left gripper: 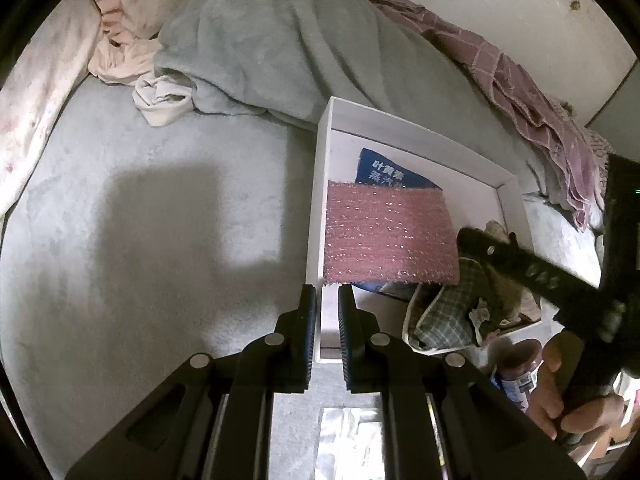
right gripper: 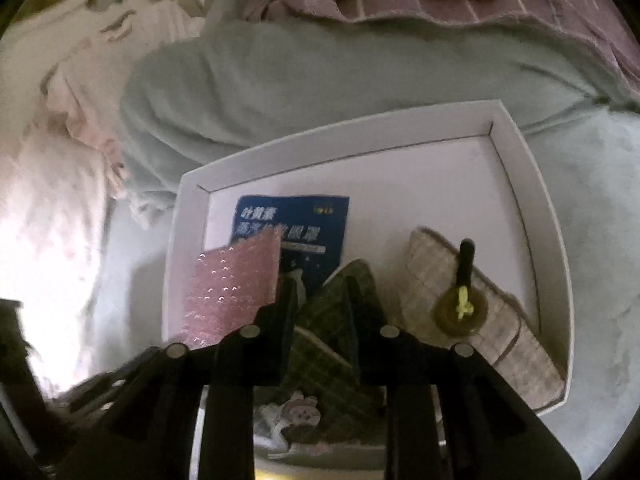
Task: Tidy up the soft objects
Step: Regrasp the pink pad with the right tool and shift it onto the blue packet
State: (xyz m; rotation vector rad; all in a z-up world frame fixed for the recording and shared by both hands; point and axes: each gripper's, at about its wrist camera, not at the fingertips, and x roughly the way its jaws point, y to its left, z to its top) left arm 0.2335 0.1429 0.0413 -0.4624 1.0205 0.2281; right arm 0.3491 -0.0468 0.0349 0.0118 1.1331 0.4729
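Right tongs (right gripper: 322, 280): the two fingers sit on both sides of the green checked cloth (right gripper: 332, 344), low in the white box (right gripper: 536, 184); they look clamped on it, though the view is dark
How to do it well: I think the cloth should be held firm and laid flat in the bare part of the box, not on the beige pad (right gripper: 480, 320)
Left tongs (left gripper: 328, 300): nearly together, holding nothing, just over the near wall of the white box (left gripper: 320, 184)
Pink cloth (left gripper: 388, 236): lies in the box, on top of the blue packet (left gripper: 384, 172)
Only right view shows: the dark, round thing with a black handle (right gripper: 462, 300) lying on the beige pad
Only left view shows: the wide gray bed (left gripper: 160, 216) and the person's hand (left gripper: 568, 400)
Far: a gray blanket (left gripper: 280, 40) heaped behind the box
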